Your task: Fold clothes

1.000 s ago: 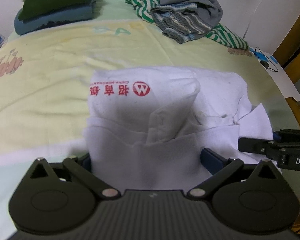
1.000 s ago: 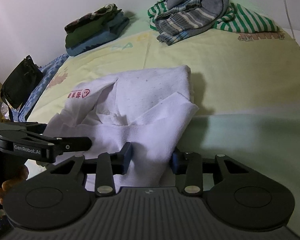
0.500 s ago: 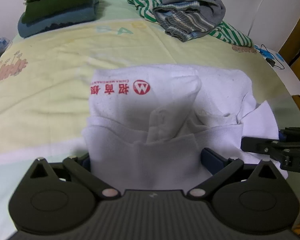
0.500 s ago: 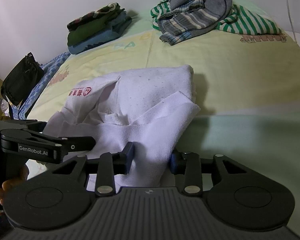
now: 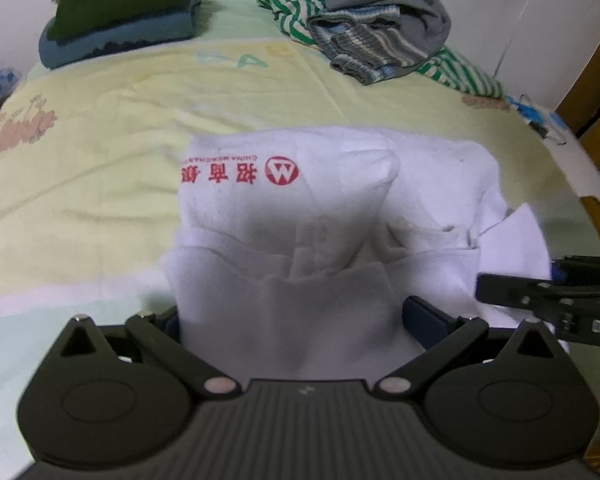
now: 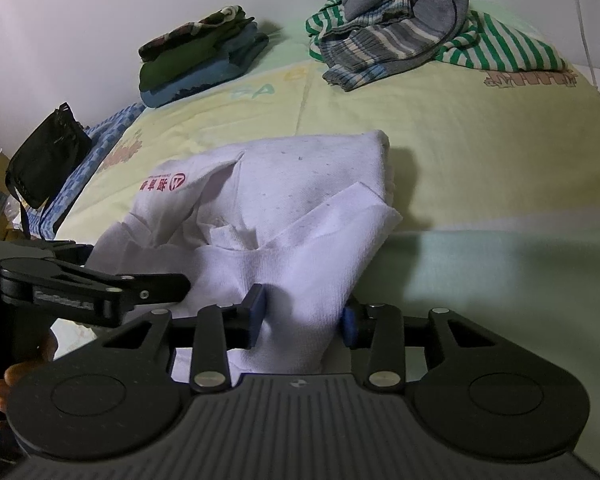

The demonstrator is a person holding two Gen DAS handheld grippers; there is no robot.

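Note:
A white polo shirt (image 5: 324,184) with a red logo lies partly folded on the yellow-green bed sheet; it also shows in the right wrist view (image 6: 284,208). My left gripper (image 5: 292,316) has its jaws wide apart with a thick fold of the shirt's near edge bunched between them. My right gripper (image 6: 300,316) is shut on the shirt's near right edge, cloth pinched between the blue pads (image 6: 256,312). The right gripper's fingers show at the right of the left wrist view (image 5: 540,292). The left gripper's fingers show at the left of the right wrist view (image 6: 100,284).
A folded stack of green and blue clothes (image 5: 120,20) sits at the back left. A heap of unfolded striped and grey clothes (image 5: 380,36) lies at the back right. A black bag (image 6: 44,160) hangs left of the bed. A wooden frame (image 5: 596,80) stands at the right.
Both grippers moved slightly forward with the shirt's near edge. The grips look the same.

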